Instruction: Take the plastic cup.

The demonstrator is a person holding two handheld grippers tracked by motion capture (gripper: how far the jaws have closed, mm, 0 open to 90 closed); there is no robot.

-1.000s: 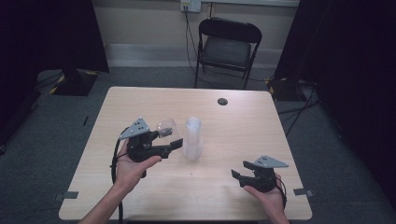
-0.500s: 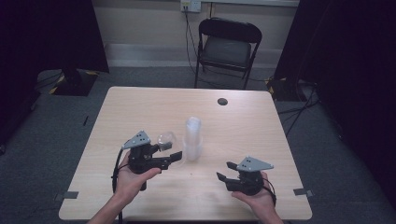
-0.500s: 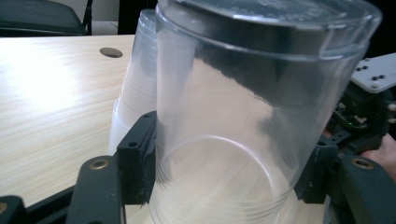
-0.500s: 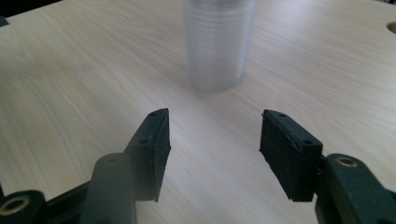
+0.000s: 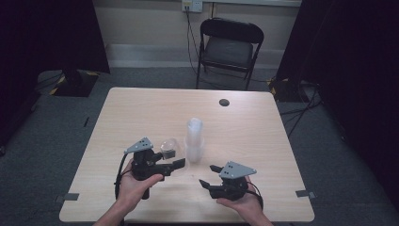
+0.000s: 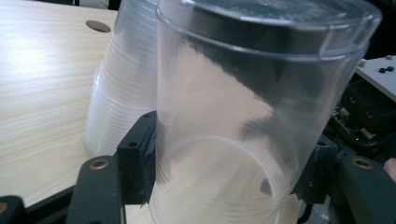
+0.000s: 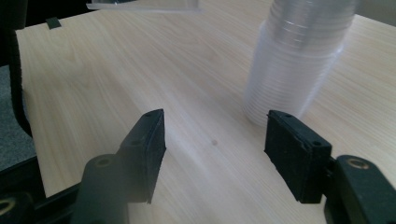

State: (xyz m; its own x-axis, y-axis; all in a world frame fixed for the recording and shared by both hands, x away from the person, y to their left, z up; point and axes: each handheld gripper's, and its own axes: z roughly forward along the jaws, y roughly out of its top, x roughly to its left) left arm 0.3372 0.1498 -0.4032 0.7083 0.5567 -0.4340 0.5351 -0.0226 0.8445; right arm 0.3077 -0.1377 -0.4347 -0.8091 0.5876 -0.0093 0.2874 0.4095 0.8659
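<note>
A: Since a second ago, high view: right gripper (image 5: 210, 176) slid inward toward the cup stack (image 5: 194, 140); its fingers were just opening, nothing between.

B: Left gripper view: fingers (image 6: 137, 158) clamp a clear cup (image 6: 243, 121) beside the stack. It may crumple or slip.

A: Right gripper view: stack (image 7: 294, 60) could tip if bumped off the counter (image 7: 116, 70).

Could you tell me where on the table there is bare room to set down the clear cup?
The table lies bare from its far edge to the stack of cups, apart from a dark disc. Crowded: the near middle, with the cup in the left tool, and the right tool.
</note>
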